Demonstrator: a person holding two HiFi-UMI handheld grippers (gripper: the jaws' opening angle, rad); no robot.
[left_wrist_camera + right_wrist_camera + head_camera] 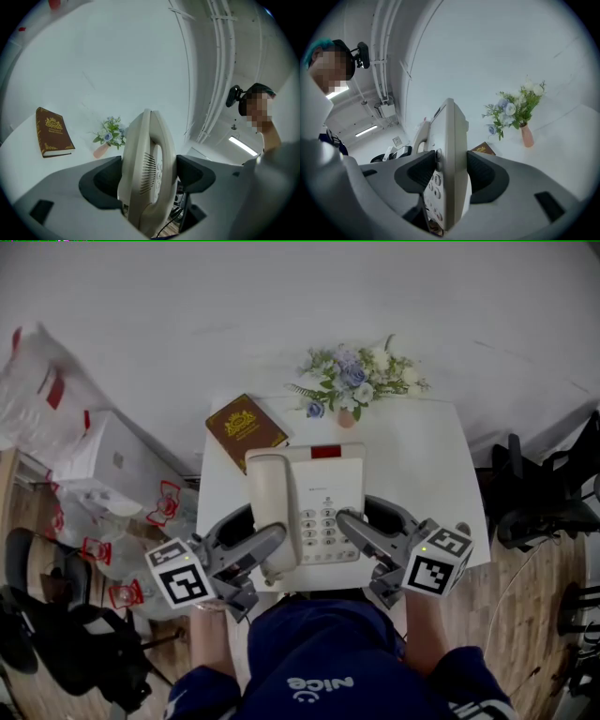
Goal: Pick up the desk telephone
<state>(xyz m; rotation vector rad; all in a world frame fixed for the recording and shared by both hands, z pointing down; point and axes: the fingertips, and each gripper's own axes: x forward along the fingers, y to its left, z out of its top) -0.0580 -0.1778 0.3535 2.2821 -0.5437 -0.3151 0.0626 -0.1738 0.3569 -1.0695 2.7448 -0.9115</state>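
The cream desk telephone [309, 498], handset on its cradle at the left and keypad at the right, is held between both grippers over the white table's [427, 460] near edge. My left gripper [272, 542] is shut on the handset side; in the left gripper view the telephone [147, 164] fills the gap between the dark pads [105, 180]. My right gripper [349, 521] is shut on the keypad side, where the telephone's [451, 140] edge sits clamped between the pads [480, 173]. A cord hangs below the telephone in the left gripper view.
A brown book [246, 430] lies at the table's back left, and a small vase of flowers [356, 381] stands at the back middle. White plastic bags [94, 474] are piled on the floor to the left. Black equipment [544, 493] stands to the right.
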